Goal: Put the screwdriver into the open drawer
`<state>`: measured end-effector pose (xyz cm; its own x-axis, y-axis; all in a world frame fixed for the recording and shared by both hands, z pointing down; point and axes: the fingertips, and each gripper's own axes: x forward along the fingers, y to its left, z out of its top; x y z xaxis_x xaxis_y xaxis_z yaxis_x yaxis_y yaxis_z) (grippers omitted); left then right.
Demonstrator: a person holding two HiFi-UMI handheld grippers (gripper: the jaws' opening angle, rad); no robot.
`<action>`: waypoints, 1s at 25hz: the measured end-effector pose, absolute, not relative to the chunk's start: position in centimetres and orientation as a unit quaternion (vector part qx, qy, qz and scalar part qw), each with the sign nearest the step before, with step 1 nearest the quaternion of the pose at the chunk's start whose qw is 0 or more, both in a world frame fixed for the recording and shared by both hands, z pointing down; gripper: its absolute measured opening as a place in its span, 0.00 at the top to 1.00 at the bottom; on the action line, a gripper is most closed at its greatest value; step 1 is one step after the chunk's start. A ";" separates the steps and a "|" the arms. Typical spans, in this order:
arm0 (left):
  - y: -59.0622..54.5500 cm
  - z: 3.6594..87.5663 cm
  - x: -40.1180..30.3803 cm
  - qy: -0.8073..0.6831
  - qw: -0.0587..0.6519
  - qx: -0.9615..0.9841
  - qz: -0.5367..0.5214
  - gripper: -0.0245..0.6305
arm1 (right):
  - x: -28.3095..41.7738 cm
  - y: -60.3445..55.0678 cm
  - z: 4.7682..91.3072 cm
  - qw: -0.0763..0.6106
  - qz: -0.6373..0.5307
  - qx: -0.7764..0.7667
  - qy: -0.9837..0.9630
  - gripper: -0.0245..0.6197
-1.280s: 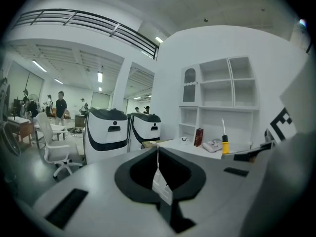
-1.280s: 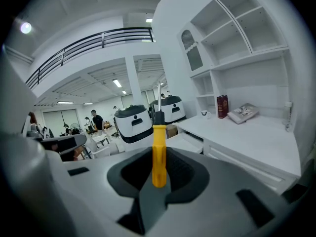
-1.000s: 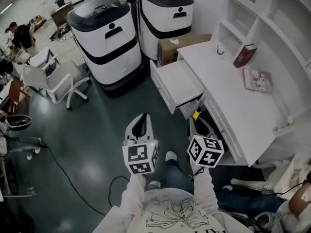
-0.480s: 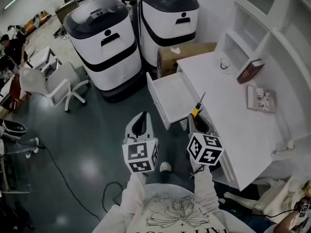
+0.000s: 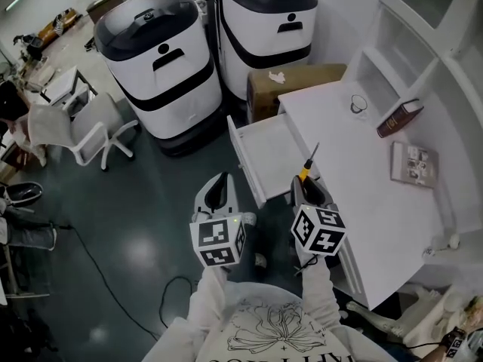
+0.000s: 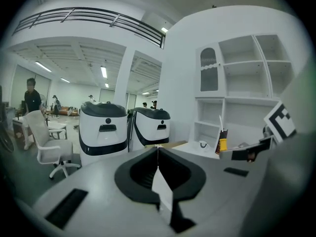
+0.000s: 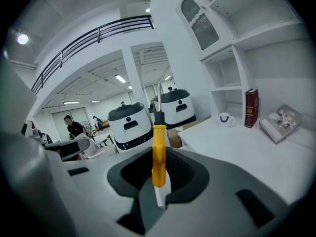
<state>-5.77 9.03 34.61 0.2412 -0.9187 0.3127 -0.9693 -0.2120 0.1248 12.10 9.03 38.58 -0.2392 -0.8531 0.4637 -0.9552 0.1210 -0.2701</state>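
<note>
In the head view my right gripper (image 5: 308,189) is shut on the screwdriver (image 5: 306,172), gripped by its yellow handle. The thin shaft points up and away, over the near right corner of the open white drawer (image 5: 266,157). The right gripper view shows the handle (image 7: 158,154) upright between the jaws of that gripper (image 7: 159,179). My left gripper (image 5: 218,193) hovers over the dark floor, left of the drawer. Its jaws meet with nothing between them, as the left gripper view shows (image 6: 158,154).
The drawer sticks out of a white desk (image 5: 355,179) carrying a red book (image 5: 400,118), a booklet (image 5: 413,163) and a small cup (image 5: 360,105). Behind stand a cardboard box (image 5: 298,81) and two white-and-black machines (image 5: 158,59) (image 5: 264,17). A white chair (image 5: 83,127) stands left.
Both grippers have moved forward toward the desk, the screwdriver still held in the right one. The drawer now lies closer in front of them, with the shaft over its near right corner.
</note>
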 end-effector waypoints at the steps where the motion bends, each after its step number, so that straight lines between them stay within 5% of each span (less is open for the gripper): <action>1: 8.2 34.8 -5.7 -0.610 0.149 0.774 0.086 0.95 | 12.2 8.3 38.8 0.098 0.263 0.609 -0.742 0.84; 25: -13.4 41.8 -4.7 -0.553 0.201 0.796 0.141 0.95 | 12.9 -10.9 46.9 0.159 0.324 0.626 -0.691 0.84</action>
<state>-4.67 -13.42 41.77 0.3482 -0.8238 0.4474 -0.9374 -0.3069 0.1644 12.86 -10.90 46.93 -0.1661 -0.7620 0.6259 -0.9686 0.0070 -0.2486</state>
